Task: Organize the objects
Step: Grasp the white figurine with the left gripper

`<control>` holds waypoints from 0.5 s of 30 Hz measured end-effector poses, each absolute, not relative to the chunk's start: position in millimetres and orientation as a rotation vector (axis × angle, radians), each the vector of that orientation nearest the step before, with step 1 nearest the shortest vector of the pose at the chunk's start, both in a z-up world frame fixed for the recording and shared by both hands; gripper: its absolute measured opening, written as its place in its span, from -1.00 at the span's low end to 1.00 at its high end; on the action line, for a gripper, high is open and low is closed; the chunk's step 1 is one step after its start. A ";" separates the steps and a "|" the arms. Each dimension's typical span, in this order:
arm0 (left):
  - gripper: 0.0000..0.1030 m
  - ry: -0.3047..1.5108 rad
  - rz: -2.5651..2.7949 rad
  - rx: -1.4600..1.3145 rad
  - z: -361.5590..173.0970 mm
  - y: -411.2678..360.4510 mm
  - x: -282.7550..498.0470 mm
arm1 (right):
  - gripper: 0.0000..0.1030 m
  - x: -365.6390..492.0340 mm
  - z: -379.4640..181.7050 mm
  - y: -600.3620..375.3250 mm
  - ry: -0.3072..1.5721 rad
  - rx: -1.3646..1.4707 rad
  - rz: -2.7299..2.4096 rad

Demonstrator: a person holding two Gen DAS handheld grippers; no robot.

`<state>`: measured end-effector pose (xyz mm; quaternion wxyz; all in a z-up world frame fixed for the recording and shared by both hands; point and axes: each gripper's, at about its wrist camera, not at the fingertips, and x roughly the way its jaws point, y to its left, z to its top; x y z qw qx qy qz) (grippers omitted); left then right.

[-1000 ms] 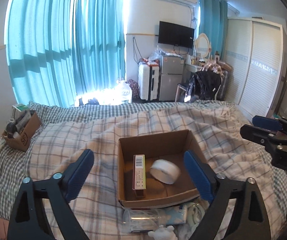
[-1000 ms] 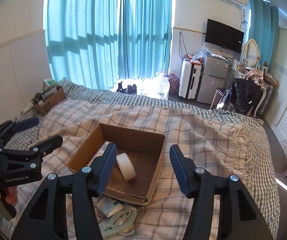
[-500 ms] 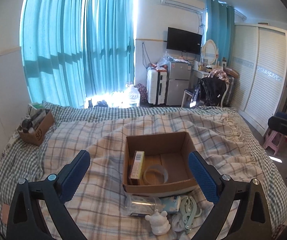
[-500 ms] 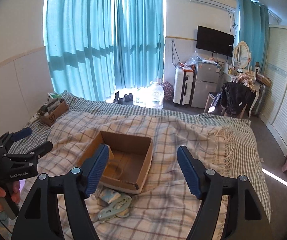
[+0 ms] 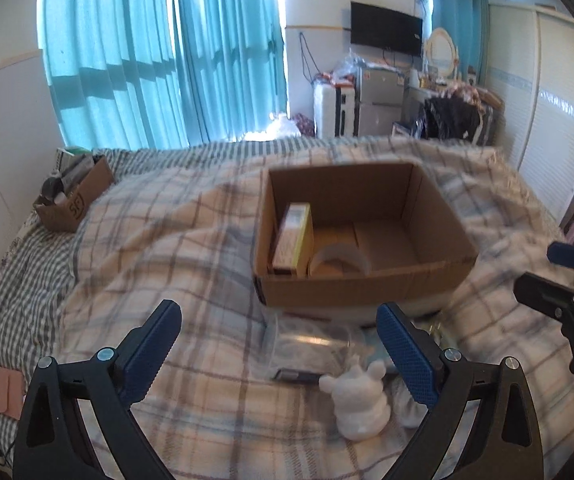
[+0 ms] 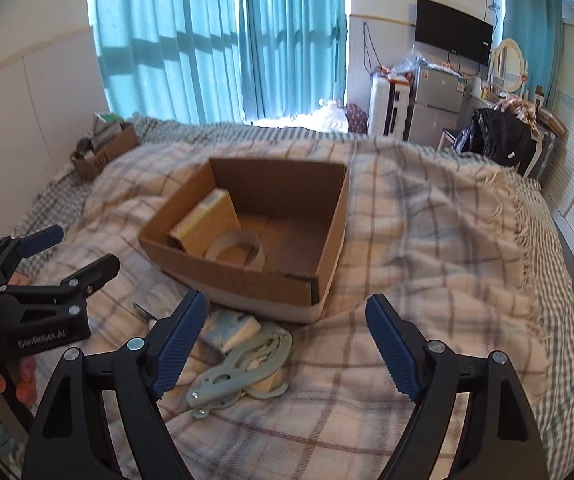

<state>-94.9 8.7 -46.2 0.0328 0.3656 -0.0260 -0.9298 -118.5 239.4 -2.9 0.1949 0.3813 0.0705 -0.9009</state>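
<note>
Since the earlier frames both tools have dropped toward the bed (image 5: 135, 264) and pulled back from the cardboard box (image 5: 363, 288), so the loose things on the near side of the box now fill the lower part of each view. The right tool (image 6: 287, 344) has just been opening its jaws, with nothing between them; the left tool (image 5: 279, 354) has its jaws spread about as wide as they go, also holding nothing.

In the box a yellow carton (image 5: 293, 240) stands along the left wall and a tape roll (image 5: 337, 260) lies just right of it.

What the next move likely turns on is the clutter outside. The white figurine (image 5: 361, 406) stands upright on the blanket between the left tool's pads, nearer its right pad, with a clear plastic packet (image 5: 311, 350) lying just beyond it. In the right view the pale green clip (image 6: 243, 372) lies flat, its long axis running from near-left to far-right, beside the left pad and a light blue packet (image 6: 231, 328). Each tool is nearest its own item; none is touched yet.
</note>
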 end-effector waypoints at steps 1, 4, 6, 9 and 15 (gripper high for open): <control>0.96 -0.090 -2.858 1.148 -54.9 11.2 -94.2 | 0.59 -120.1 -12.0 237.9 0.200 1.089 -2.520; 0.90 -0.065 -2.850 1.271 -80.5 17.5 -99.4 | 0.59 -123.8 -37.7 235.0 0.238 1.160 -2.514; 0.82 -0.037 -2.845 1.336 -94.3 21.4 -100.8 | 0.59 -123.8 -48.8 234.4 0.267 1.190 -2.518; 0.77 -0.028 -2.851 1.435 -112.6 29.4 -102.2 | 0.59 -125.1 -56.9 238.0 0.250 1.210 -2.518; -0.01 -0.108 -2.854 1.645 -144.5 53.8 -107.8 | 0.59 -127.2 -64.2 241.2 0.226 1.237 -2.524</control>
